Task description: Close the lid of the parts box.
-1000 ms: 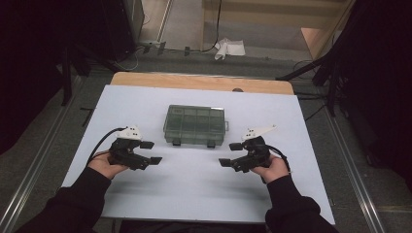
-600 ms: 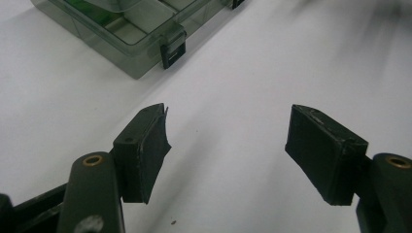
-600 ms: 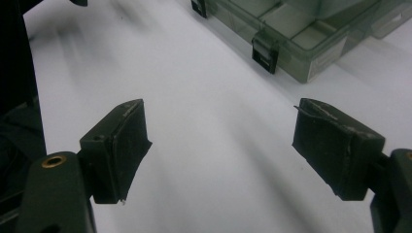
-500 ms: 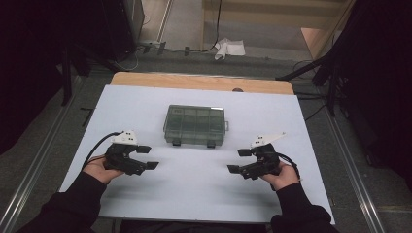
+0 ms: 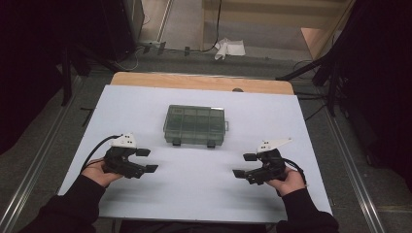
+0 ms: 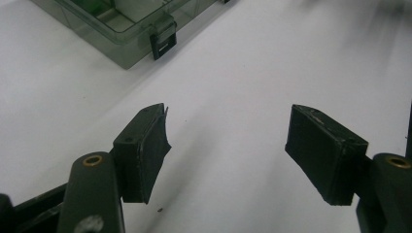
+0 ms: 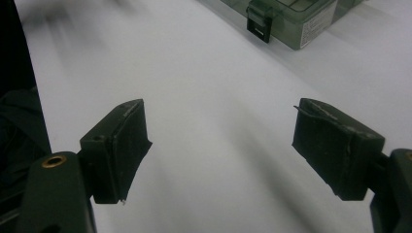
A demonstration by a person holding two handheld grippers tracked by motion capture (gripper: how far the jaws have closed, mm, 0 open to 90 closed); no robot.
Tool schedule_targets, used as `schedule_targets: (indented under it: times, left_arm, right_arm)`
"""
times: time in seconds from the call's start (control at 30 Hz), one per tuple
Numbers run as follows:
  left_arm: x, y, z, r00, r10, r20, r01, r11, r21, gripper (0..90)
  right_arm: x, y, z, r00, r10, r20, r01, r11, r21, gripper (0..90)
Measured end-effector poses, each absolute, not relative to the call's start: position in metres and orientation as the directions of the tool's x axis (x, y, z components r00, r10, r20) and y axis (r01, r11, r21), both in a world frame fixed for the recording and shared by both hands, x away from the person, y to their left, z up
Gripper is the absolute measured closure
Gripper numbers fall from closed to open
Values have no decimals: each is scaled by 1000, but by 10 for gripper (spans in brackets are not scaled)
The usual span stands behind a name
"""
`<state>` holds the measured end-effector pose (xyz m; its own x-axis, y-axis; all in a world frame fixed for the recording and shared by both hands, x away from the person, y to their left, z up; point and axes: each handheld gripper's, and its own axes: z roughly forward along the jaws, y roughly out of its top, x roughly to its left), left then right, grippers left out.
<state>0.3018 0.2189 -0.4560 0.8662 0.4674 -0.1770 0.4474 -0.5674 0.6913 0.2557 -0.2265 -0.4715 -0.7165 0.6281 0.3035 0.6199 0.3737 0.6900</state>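
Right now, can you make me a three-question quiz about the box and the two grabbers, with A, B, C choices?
1. Where does the box sit?
A. In the middle of the table, beyond both grippers
B. Between the left gripper's jaws
C. On the floor

2. How many dark latches show on the box's near edge?
A. None
B. Two
C. Five

3. How do the jaws of the left gripper and right gripper stand?
A. Both shut on the box
B. One open, one shut
C. Both open, holding nothing

Answers:
1 A, the high view shows it lying centred, apart from both grippers.
2 B, two dark clasps sit on the near edge.
3 C, each gripper view shows a wide gap with bare table between the jaws.
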Motion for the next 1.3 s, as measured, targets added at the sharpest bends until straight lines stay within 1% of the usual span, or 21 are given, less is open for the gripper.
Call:
schedule_targets:
  times: [0.2, 0.23, 0.33, 0.5, 0.6, 0.67, 0.83, 1.3]
  left_arm:
    - [300, 220, -456, 869, 463, -174, 443, -573, 689, 303]
    - [300, 220, -455, 869, 465, -169, 446, -589, 673, 303]
    - [301, 221, -457, 867, 468, -174, 448, -575, 684, 303]
    - [302, 221, -457, 866, 467, -177, 449, -573, 686, 303]
    - [302, 221, -456, 868, 466, -171, 450, -593, 668, 303]
    - [302, 221, -458, 869, 463, -177, 448, -580, 680, 303]
    - [302, 220, -459, 871, 459, -176, 448, -596, 666, 303]
    - [302, 220, -460, 872, 455, -180, 449, -597, 665, 303]
  right_arm:
    - [255, -233, -473, -705, 640, 306, 630, 369, 683, 214]
    - [256, -233, -474, -706, 639, 305, 628, 366, 687, 214]
    - [256, -235, -474, -705, 638, 309, 630, 363, 687, 214]
    - [258, -236, -475, -708, 634, 311, 629, 365, 686, 214]
    - [258, -236, -475, -706, 635, 314, 631, 361, 687, 214]
    - [258, -236, -475, -705, 636, 313, 631, 363, 685, 214]
    - [258, -235, -476, -706, 633, 318, 634, 364, 683, 214]
    - [259, -235, -476, -704, 633, 320, 636, 363, 681, 214]
